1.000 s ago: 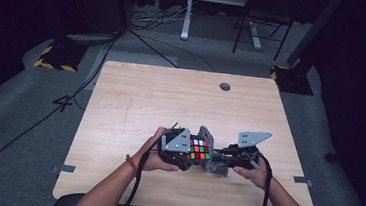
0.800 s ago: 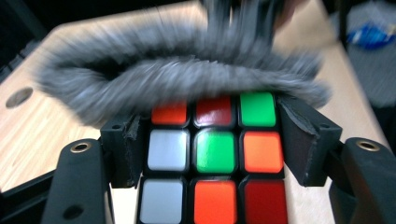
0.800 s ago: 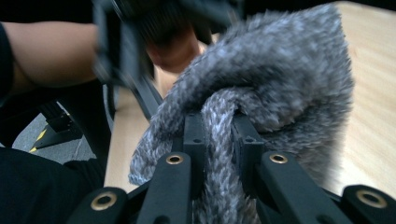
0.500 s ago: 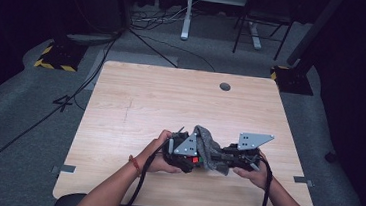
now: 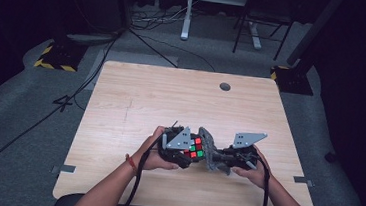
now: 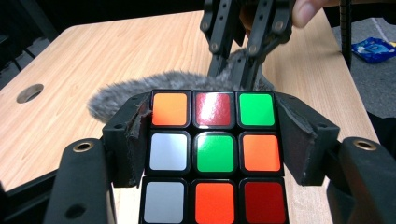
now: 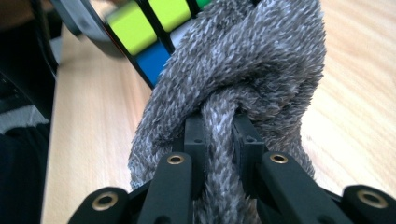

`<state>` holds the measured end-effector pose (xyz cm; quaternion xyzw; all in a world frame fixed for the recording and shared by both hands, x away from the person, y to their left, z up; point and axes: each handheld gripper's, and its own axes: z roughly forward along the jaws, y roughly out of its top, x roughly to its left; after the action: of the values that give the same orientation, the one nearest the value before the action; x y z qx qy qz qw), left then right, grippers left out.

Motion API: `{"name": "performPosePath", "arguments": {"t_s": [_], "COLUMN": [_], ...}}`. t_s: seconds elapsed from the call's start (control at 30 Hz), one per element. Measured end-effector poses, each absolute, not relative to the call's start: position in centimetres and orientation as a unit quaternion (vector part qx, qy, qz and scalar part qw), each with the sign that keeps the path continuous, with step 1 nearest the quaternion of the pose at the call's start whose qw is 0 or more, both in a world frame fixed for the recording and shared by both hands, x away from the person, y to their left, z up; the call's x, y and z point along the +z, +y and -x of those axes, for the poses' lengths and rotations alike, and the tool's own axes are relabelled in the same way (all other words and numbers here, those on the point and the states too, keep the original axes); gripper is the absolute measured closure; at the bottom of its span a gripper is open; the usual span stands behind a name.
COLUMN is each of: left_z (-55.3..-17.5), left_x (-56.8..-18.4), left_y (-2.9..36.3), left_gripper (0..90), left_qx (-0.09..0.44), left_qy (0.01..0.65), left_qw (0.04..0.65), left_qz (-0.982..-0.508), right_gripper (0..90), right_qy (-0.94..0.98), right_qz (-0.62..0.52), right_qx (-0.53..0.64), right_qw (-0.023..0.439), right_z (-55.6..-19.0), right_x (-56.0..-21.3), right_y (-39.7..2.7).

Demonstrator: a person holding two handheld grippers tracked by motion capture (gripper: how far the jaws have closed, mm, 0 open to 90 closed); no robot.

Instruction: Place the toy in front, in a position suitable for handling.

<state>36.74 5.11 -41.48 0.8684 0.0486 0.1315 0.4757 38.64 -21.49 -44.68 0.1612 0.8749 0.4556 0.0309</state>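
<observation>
left gripper [image 5: 186,156]: clamped on puzzle cube [image 6: 214,154], held steady so a face is exposed | right gripper [image 5: 218,159]: pinched on grey fuzzy cloth [image 7: 243,84], bunched for wiping | cloth pressed against cube's far side | cube held just above table [image 5: 171,102], near edge, well short of cable hole [image 5: 225,86]

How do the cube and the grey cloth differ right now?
The cube is hard, glossy and many-coloured; the cloth is soft, fuzzy and plain grey. The cube sits square between the left gripper pads; the cloth is bunched in the right gripper. Both are gripped.
</observation>
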Motion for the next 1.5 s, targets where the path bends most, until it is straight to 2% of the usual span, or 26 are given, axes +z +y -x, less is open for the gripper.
{"name": "performPosePath", "arguments": {"t_s": [0.43, 0.7, 1.0, 1.33, 1.5], "left_z": [-36.6, -36.8, -36.4, -36.7, -36.8], "left_x": [-40.6, -40.7, -40.5, -39.7, -40.0], "left_y": [5.6, 5.7, 5.5, 6.4, 6.4], "left_gripper": [34.0, 34.0, 34.0, 34.0, 34.0], "left_qx": [0.131, 0.135, 0.127, 0.134, 0.139], "left_qy": [0.052, 0.052, 0.042, 0.064, 0.062], "left_qw": [0.498, 0.493, 0.501, 0.526, 0.518], "left_qz": [-0.856, -0.858, -0.855, -0.838, -0.842], "right_gripper": [79.5, 79.4, 79.4, 79.3, 79.3], "right_qy": [0.891, 0.864, 0.849, 0.88, 0.867], "right_qz": [-0.174, -0.149, -0.158, -0.13, -0.12], "right_qx": [0.419, 0.48, 0.503, 0.458, 0.483], "right_qw": [0.02, 0.025, 0.037, 0.003, 0.01], "right_z": [-39.2, -38.2, -38.1, -37.9, -37.6], "right_x": [-45.9, -43.7, -43.1, -44.8, -44.1], "right_y": [-21.1, -21.8, -21.9, -20.4, -20.5]}}
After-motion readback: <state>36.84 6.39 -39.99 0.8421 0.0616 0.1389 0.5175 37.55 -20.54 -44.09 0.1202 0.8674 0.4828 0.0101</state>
